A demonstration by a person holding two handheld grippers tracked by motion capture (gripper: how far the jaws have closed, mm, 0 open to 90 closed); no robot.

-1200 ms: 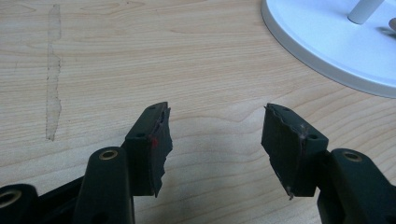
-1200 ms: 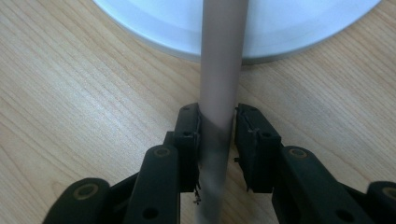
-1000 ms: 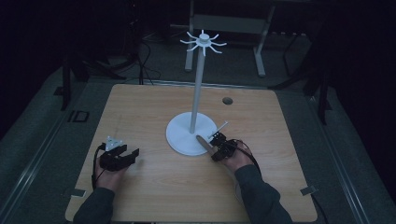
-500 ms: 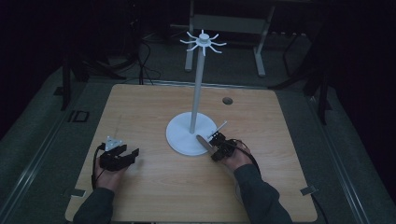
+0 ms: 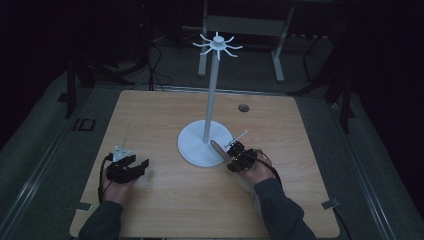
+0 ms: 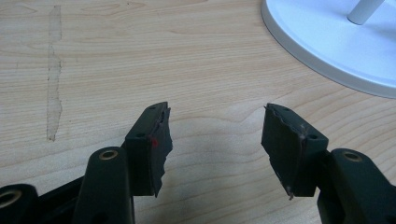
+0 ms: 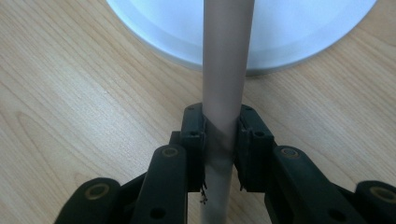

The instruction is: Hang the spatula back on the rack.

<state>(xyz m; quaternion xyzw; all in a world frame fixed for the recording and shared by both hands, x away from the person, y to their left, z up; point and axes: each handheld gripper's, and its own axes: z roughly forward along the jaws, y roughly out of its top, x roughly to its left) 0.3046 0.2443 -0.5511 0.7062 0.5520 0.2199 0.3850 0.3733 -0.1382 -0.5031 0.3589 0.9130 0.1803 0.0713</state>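
Right now your right gripper (image 7: 219, 140) is clamped on a grey-beige rod (image 7: 225, 70), both jaws pressing its sides, with the handle passing between them and running forward over the rim of the white stand's base (image 7: 289, 37). From the high view, that same right gripper (image 5: 235, 156) sits on the table (image 5: 150, 120) just beside the base's near right edge, and the rod (image 5: 219, 150) sticks out from it toward the left and slightly up the picture, its tip lying over the white disc (image 5: 192, 145). A thin pale stick juts from the gripper the other way, up and to the right; what it is cannot be told at this size.

Your left gripper (image 6: 215, 140) has its jaws spread wide with nothing between them, only bare wood beneath. It points toward the near left edge of the base (image 6: 327, 51). In the high view it (image 5: 137, 167) rests low on the table, well apart from the stand and from your other hand.

The stand's white pole (image 5: 210, 95) rises upright from the disc's middle to a crown of curved hooks (image 5: 218, 45). A small dark round hole (image 5: 243, 107) sits in the tabletop beyond the stand to the right.
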